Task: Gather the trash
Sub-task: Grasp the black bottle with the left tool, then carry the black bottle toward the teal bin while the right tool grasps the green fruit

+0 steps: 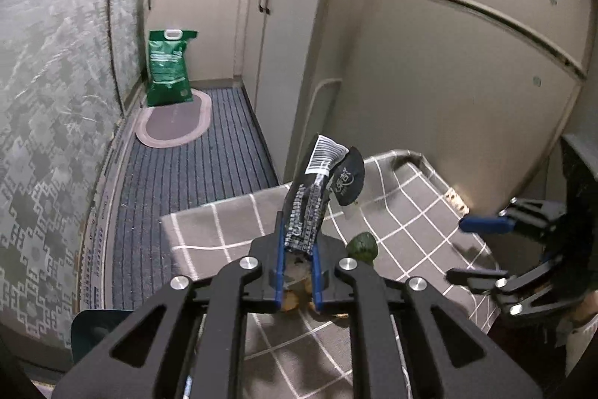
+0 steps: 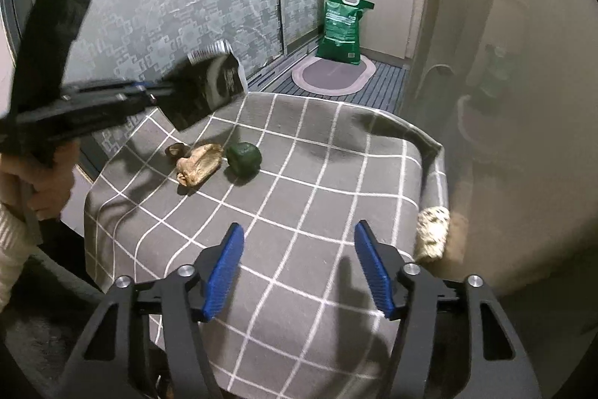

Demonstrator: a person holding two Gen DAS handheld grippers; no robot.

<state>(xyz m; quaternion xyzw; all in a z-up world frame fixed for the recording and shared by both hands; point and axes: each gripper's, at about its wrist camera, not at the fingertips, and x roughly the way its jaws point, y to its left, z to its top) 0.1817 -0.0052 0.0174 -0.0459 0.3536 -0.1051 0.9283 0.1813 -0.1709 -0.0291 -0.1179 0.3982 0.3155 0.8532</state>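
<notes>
Left gripper is clamping a black wrapper; right gripper is gaping empty, green lump lying at its 11 o'clock.

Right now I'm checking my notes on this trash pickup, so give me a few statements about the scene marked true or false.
1. The left gripper is shut on a black wrapper. True.
2. The right gripper holds the green lump. False: its jaws are open and hold nothing; the lump lies on the checked cloth.
3. A crumpled tan scrap lies beside the green lump. True.
4. The wrapper rests flat on the cloth. False: it is lifted clear of it.
5. A green bag stands on the floor by the cabinets. True.
</notes>
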